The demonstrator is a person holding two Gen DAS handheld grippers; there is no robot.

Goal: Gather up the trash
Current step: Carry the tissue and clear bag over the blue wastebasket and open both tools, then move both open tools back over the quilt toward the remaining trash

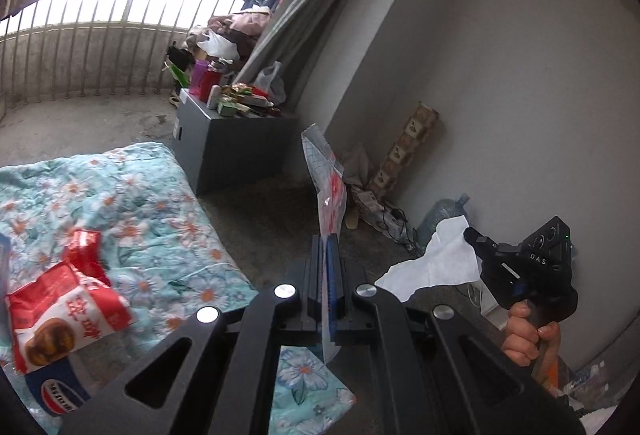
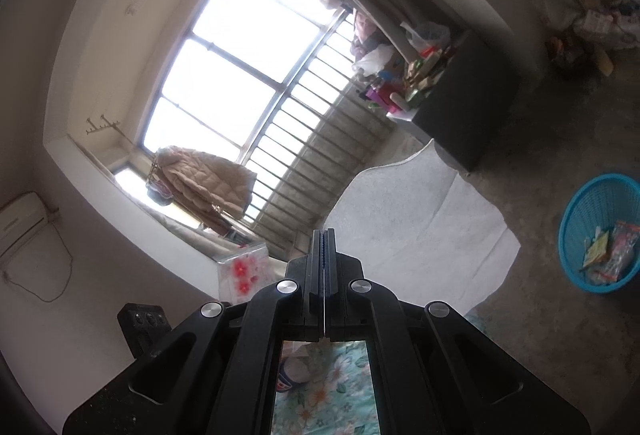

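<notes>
On the flowered blanket point(image 1: 132, 195), at about eight o'clock in the left wrist view, a red snack bag point(image 1: 64, 319) is left lying, with a blue and white cup point(image 1: 56, 391) half cut off by the edge just under it; these look like trash that is not yet picked up. In the middle of that view the left gripper point(image 1: 329, 247) is squeezed shut on a clear plastic bag with red print point(image 1: 328, 187), which is held up on its thin edge, most likely so it can be carried to the bin. What is printed on it cannot be read. At about four o'clock the right gripper point(image 1: 472, 235) is seen in a hand point(image 1: 528, 335), closed tight on a white tissue point(image 1: 436, 259) that hangs loose from its tip. In the right wrist view the same tissue point(image 2: 416, 219) is spread wide past the shut fingers, so part of the floor is hidden. At about three o'clock there, a blue basket point(image 2: 568, 231) is set on the floor with a few wrappers already inside, and it is probably where the trash is meant to go. Its far side is cut off by the picture's edge.
</notes>
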